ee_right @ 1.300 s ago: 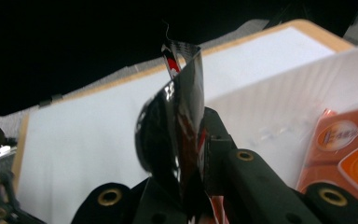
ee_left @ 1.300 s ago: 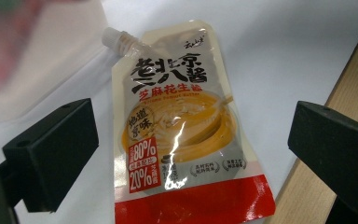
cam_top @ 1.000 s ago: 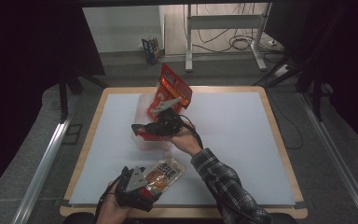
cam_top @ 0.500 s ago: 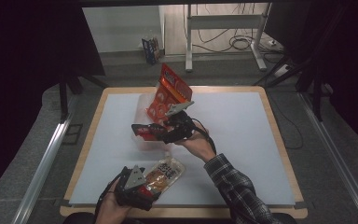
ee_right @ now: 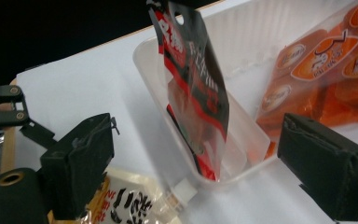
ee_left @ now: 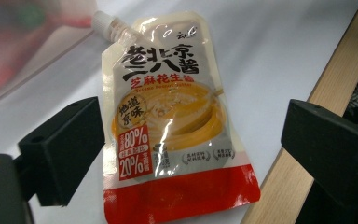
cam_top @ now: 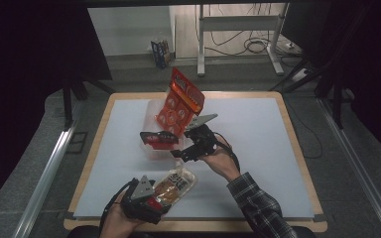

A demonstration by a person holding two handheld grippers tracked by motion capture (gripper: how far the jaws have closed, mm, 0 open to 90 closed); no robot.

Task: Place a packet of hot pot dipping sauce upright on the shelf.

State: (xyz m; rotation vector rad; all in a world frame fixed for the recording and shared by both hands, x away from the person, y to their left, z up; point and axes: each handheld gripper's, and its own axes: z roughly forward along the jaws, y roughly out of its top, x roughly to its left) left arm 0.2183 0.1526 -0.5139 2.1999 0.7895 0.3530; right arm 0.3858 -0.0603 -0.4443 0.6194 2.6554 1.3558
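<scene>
Right gripper (cam_top: 178, 151) jaws just spread beside the tub (ee_right: 242, 154); left gripper (ee_left: 191, 154) apparently spread too.

I work over a white mat (cam_top: 258, 148) with a wooden border (cam_top: 238, 94) round it. Beyond the far edge, on the grey floor (cam_top: 129, 79), a metal stand (cam_top: 201, 44) rises, with cables (cam_top: 250, 47) coiled between its legs and a small box (cam_top: 161, 52) just to its left. A black curtain (cam_top: 30, 49) hangs at my left, and a metal rail (cam_top: 47, 173) runs along that side of the mat.
</scene>
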